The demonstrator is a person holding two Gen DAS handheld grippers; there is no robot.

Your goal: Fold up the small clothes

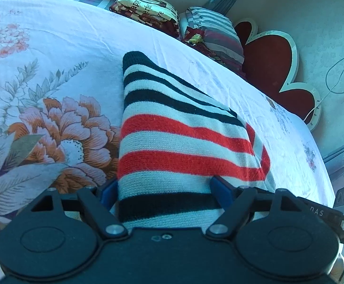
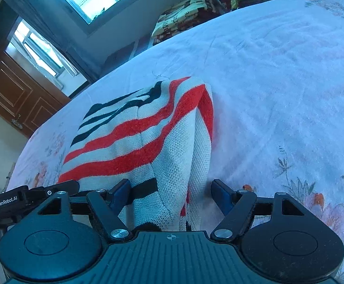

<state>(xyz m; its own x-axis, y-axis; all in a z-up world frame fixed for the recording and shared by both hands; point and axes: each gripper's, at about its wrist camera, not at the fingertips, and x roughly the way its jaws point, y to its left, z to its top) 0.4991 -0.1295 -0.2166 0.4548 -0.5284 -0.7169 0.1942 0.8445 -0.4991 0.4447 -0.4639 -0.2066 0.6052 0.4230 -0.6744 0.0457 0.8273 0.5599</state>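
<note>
Now, from the left wrist, the left gripper [image 1: 164,189] sits with its blue fingers [image 1: 221,190] spread wide, the striped knit garment [image 1: 176,142] running between them across the floral bedsheet [image 1: 53,71]; neither finger looks pressed against it. Folded bedding [image 1: 148,11] is stacked beyond, near the red headboard [image 1: 273,71]. Over to the right wrist: the right gripper [image 2: 172,191] is open too, the garment's [image 2: 148,146] near edge bunched between the fingers [image 2: 221,194], unclamped.

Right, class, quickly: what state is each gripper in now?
Left gripper: open, jaws wide either side of the striped knit, not pinching it.
Right gripper: open, knit between the jaws, not clamped.
</note>
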